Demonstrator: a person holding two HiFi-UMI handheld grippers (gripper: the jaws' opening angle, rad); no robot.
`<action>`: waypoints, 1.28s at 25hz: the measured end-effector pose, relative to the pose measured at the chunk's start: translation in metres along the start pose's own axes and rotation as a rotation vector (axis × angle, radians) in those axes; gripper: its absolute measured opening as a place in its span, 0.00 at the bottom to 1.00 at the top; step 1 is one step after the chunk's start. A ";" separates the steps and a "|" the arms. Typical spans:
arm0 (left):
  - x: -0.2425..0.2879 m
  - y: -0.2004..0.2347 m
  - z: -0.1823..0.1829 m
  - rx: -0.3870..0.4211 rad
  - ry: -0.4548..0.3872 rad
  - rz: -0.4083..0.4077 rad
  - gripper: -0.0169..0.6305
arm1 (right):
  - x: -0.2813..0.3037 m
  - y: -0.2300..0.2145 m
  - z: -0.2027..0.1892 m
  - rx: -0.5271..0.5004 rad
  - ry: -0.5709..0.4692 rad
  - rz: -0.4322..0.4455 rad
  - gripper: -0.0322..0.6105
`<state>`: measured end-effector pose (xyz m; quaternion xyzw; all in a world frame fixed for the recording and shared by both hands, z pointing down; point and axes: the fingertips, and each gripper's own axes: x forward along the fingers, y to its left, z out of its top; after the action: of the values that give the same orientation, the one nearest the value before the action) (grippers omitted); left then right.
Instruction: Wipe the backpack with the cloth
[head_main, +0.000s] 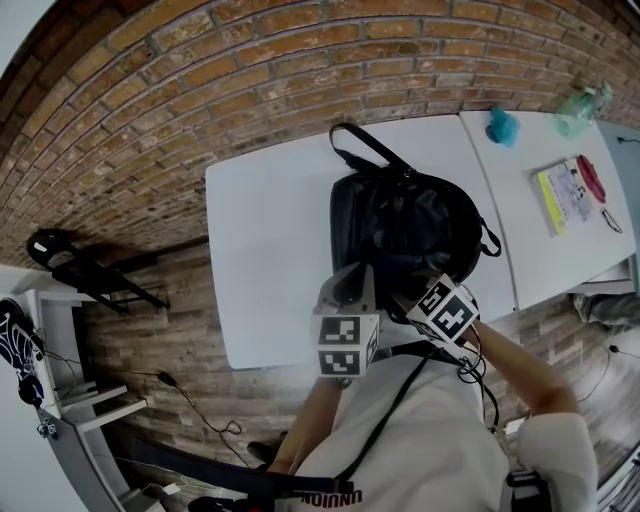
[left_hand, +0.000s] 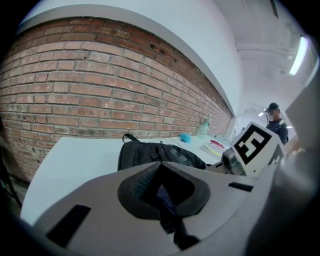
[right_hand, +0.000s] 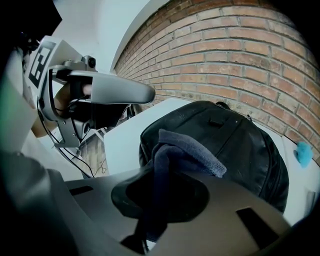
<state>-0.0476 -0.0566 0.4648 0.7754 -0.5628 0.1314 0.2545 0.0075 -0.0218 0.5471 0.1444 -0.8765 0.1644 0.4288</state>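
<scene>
A black backpack (head_main: 400, 225) lies flat on the white table (head_main: 250, 250), its handle toward the brick wall. It also shows as the backpack (left_hand: 150, 152) in the left gripper view and the backpack (right_hand: 245, 145) in the right gripper view. My right gripper (right_hand: 160, 200) is shut on a dark blue-grey cloth (right_hand: 185, 150), which hangs just above the backpack's near end. My left gripper (left_hand: 167, 200) hovers beside it, jaws together with nothing clearly in them. In the head view both the left gripper (head_main: 350, 295) and the right gripper (head_main: 418, 292) sit over the backpack's near edge.
A second white table (head_main: 540, 250) adjoins on the right, carrying a teal object (head_main: 502, 126), a clear bottle (head_main: 580, 105) and a yellow-edged booklet (head_main: 565, 195). The brick wall (head_main: 250, 80) runs along the far side. A black stand (head_main: 70, 260) sits on the floor at left.
</scene>
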 end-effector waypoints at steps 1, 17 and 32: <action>0.000 0.000 0.000 -0.001 -0.001 0.002 0.03 | 0.000 0.000 0.000 0.004 0.005 0.005 0.11; -0.003 0.015 0.001 -0.009 0.000 0.026 0.03 | -0.024 -0.102 0.143 0.089 -0.287 -0.113 0.11; -0.005 0.029 -0.001 -0.025 0.011 0.044 0.03 | 0.050 -0.171 0.142 0.123 -0.129 -0.264 0.11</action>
<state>-0.0766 -0.0591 0.4708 0.7590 -0.5798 0.1340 0.2642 -0.0545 -0.2401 0.5327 0.2947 -0.8638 0.1504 0.3798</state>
